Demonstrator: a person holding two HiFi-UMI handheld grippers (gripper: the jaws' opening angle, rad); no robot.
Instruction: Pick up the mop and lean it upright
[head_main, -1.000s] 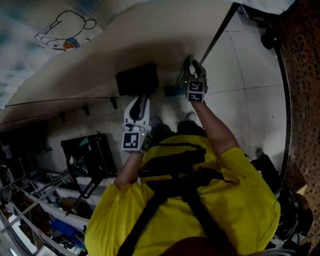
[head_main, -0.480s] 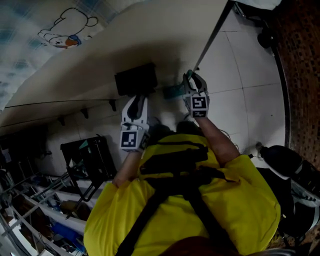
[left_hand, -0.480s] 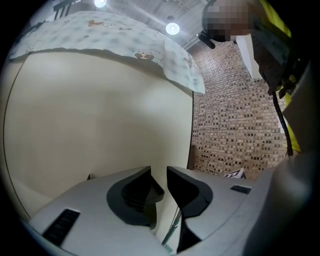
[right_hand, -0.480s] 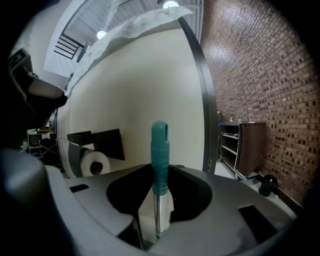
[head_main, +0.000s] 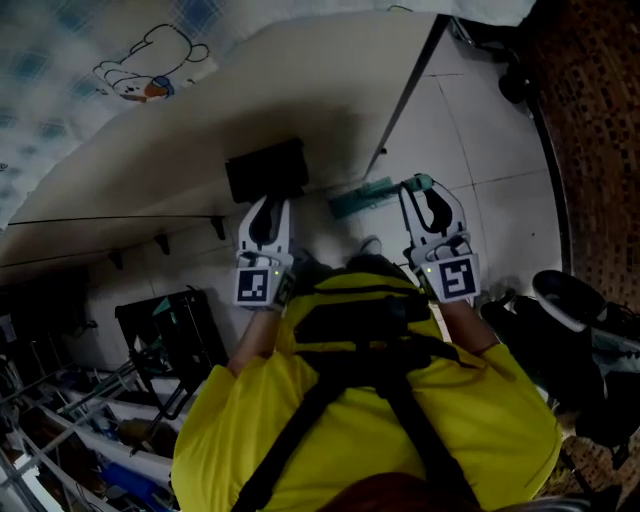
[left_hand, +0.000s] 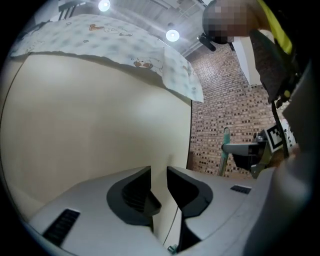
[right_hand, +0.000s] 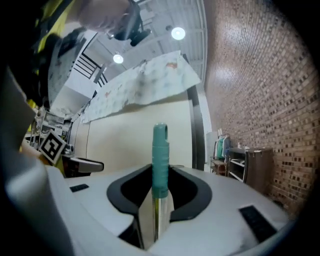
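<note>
Right tool (right_hand: 160, 174) is clamped on the mop handle (right_hand: 160, 142), whose teal end stands upright above the jaws at the middle of the right gripper view, with a cream wall (right_hand: 117, 135) behind it. Left tool (left_hand: 159, 176) holds nothing, its jaws a narrow gap apart and facing that same wall. Seen from the head camera, both tools sit side by side at mid-frame, above the person's yellow shirt (head_main: 500, 420).

Your stock, counted:

- Two grippers: left gripper (head_main: 267, 203) at 11 o'clock, right gripper (head_main: 428, 192) at 1 o'clock.
- One marker cube (head_main: 255, 283) on each, two in all.
- One mop (right_hand: 160, 150) at 12 o'clock.
- One black box (head_main: 266, 168) at 11 o'clock.
- One bear-print cloth (head_main: 100, 70) at 10 o'clock.
- Two ceiling lights (right_hand: 178, 33) above you.
</note>
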